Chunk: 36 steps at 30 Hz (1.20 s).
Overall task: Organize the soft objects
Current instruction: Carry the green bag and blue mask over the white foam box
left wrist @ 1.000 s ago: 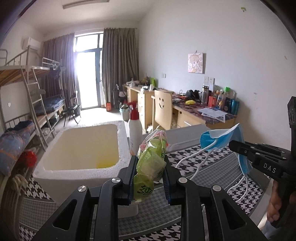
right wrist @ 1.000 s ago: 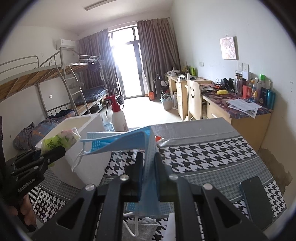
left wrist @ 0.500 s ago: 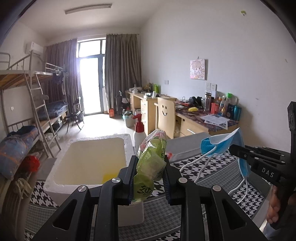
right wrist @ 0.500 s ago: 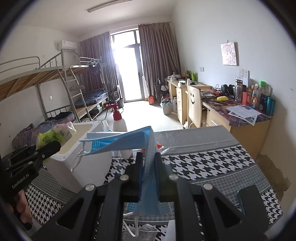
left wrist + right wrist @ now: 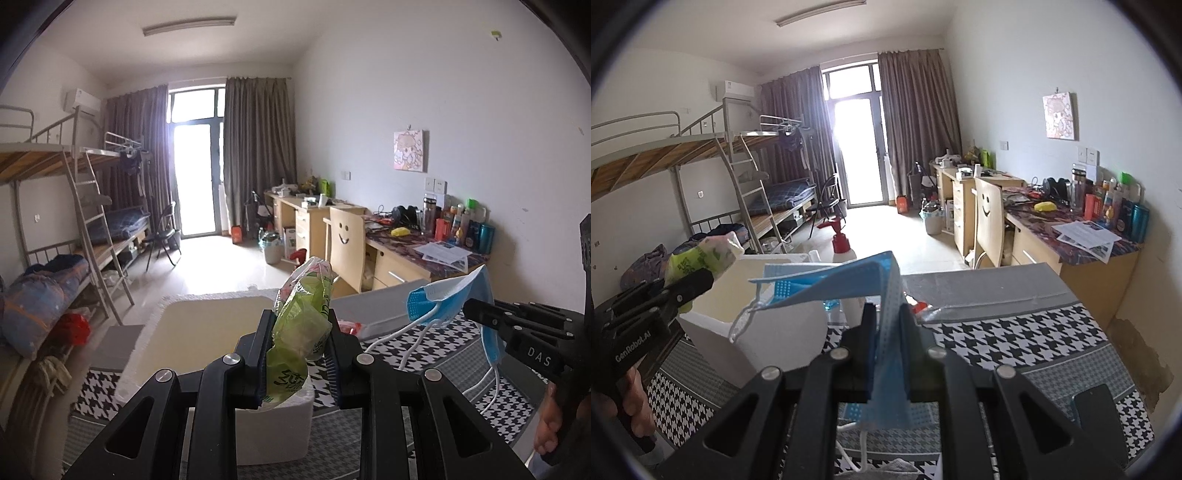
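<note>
While both tools are up in the air over the table, each one has a soft thing pinched tight. The left gripper [image 5: 297,345] is closed partway on a crinkly green plastic bag [image 5: 304,321], and its two pads squeeze the bag from both sides. The bag sticks up above the pads and hangs a little below them. It is right over the near edge of a white foam box [image 5: 275,424], whose top is open.

The right gripper [image 5: 888,345] is shut all the way on a blue face mask [image 5: 886,332]. The mask folds over the pads like a little tent, with one side sticking out to the left and its white ear loops [image 5: 413,330] hanging down. In the left wrist view the mask is just to the right of the bag, and the two do not touch.

Under them is a table with a black and white checked cloth [image 5: 1008,339]. A dark phone [image 5: 1099,413] lies on the cloth near its right edge. A spray bottle with a red top [image 5: 842,242] stands behind the box. Farther back there are bunk beds [image 5: 55,229] on the left, desks [image 5: 1082,240] along the right wall, and a bright glass door [image 5: 194,177] between brown curtains.
</note>
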Motion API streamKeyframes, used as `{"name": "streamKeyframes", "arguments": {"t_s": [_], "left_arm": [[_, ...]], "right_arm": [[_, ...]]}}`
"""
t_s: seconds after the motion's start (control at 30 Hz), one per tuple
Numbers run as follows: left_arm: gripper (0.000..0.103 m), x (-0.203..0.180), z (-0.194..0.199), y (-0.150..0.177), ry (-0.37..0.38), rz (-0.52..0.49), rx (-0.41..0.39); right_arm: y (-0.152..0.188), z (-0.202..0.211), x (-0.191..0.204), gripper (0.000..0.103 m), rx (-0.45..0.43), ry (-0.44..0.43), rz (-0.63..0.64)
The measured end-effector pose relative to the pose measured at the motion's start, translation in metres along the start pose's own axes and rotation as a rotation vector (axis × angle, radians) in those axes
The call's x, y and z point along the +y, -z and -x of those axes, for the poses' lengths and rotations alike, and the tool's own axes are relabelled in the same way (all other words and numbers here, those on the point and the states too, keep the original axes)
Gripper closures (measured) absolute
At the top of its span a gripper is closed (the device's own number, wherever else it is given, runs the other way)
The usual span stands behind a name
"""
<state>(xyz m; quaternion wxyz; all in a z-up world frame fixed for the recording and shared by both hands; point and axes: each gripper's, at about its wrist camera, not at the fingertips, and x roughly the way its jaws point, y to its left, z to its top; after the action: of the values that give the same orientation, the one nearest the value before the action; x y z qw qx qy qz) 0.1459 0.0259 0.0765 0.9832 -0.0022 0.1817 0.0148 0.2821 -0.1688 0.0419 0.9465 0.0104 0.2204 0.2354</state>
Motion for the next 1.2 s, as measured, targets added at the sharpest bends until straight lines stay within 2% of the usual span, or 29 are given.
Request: {"name": "streamKeyframes", "arguments": {"t_s": [0.5, 1.2], "left_arm": [[0.076, 0.02, -0.005, -0.003, -0.037, 0.013, 0.013], [0.076, 0.047, -0.019, -0.006, -0.128, 0.03, 0.045]], "right_arm": [[-0.011, -0.009, 0.018, 0.088, -0.003, -0.046, 0.03], [-0.024, -0.034, 0.061, 0.088, 0.029, -0.134, 0.098]]}}
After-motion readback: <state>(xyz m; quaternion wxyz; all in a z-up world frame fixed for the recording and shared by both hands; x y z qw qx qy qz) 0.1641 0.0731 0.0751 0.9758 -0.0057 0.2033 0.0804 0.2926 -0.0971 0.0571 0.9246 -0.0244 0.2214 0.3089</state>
